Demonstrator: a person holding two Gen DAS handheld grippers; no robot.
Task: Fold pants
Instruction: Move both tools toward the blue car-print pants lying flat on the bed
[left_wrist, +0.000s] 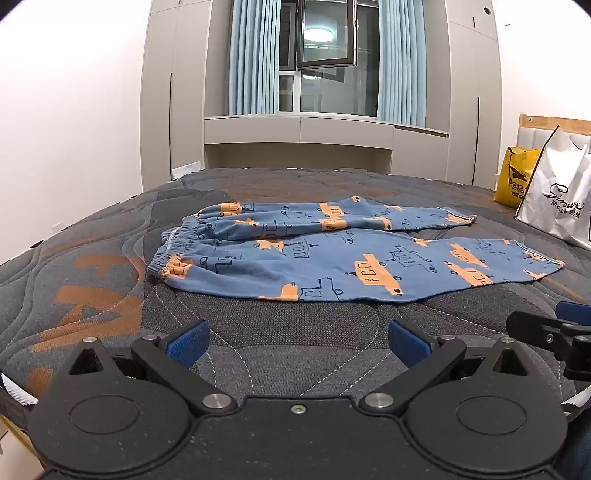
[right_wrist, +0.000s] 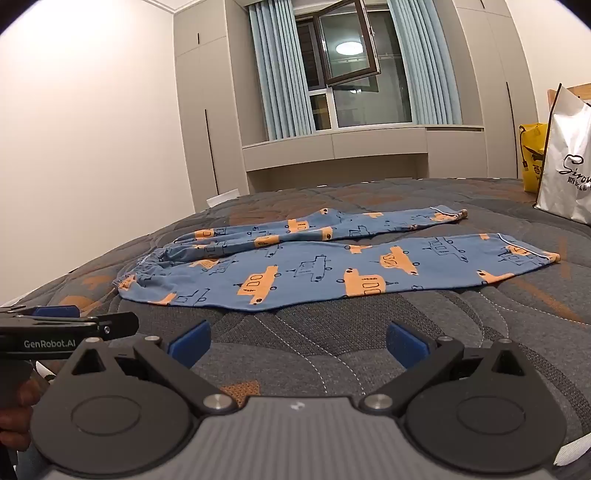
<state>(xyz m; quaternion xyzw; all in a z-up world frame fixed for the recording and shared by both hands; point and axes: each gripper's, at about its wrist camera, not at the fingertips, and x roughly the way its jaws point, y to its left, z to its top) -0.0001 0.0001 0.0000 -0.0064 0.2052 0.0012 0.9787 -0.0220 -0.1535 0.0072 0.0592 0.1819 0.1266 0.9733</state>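
Two hand-held grippers, left hand-held gripper (left_wrist: 298, 341) and right hand-held gripper (right_wrist: 298, 343), gape; one pants (left_wrist: 332, 251).

One pants (left_wrist: 332, 254), two bags (left_wrist: 561, 192).

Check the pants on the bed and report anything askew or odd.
The pants lie spread flat, but the far leg is rumpled and bunched along its length, and the waistband is gathered unevenly. No damage visible.

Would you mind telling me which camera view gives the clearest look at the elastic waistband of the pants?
The left wrist view shows it best: the gathered waistband faces the camera, with both its layers and the opening visible. In the right wrist view, the waistband lies farther off at a shallower angle, so only a thin, bunched edge shows.
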